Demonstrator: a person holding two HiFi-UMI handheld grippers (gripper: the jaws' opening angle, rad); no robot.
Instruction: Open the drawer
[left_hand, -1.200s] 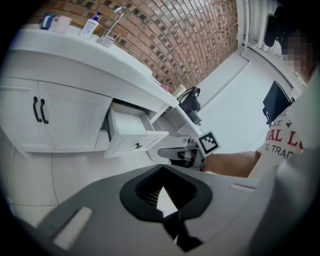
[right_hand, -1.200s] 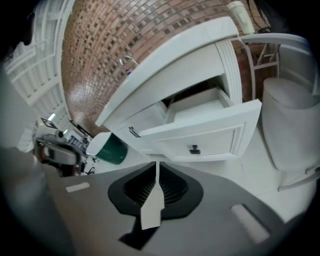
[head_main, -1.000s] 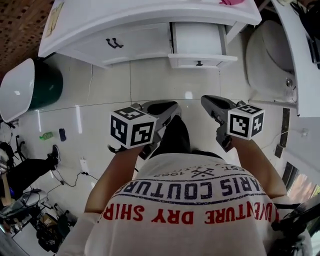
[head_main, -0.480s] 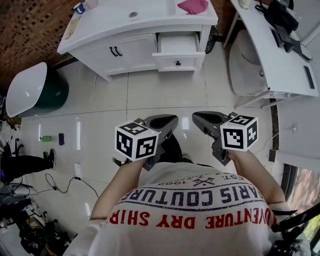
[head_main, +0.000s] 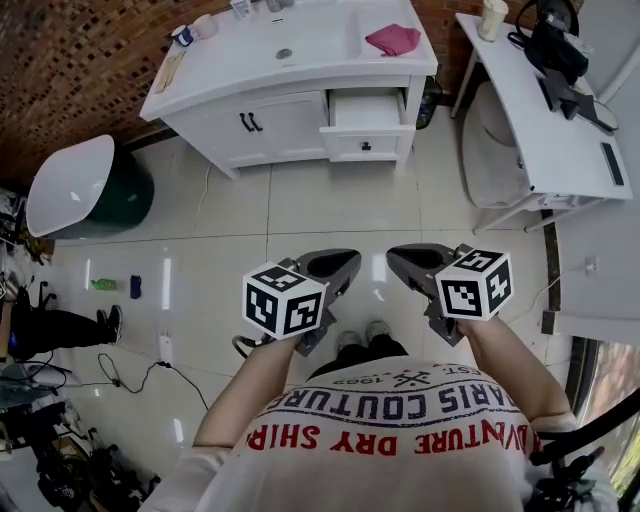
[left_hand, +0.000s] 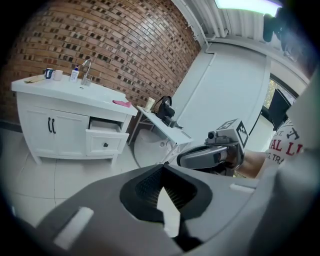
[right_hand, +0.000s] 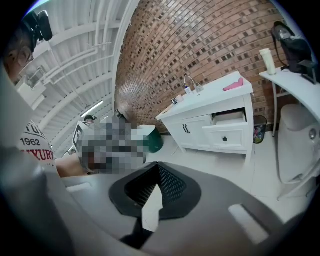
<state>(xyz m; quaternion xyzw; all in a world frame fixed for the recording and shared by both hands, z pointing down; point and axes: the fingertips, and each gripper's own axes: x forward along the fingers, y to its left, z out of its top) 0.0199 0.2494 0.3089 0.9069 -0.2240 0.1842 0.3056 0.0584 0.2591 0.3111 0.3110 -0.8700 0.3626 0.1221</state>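
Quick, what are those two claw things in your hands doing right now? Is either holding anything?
Left gripper: closed, jaws together, holding nothing.
Right gripper: closed, jaws together, holding nothing.

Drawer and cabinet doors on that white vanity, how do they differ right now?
The drawer stands pulled out; the cabinet doors sit shut and flush. The drawer has one small dark knob; the cabinet doors carry two dark bar handles. Both are white-fronted parts of the same vanity.
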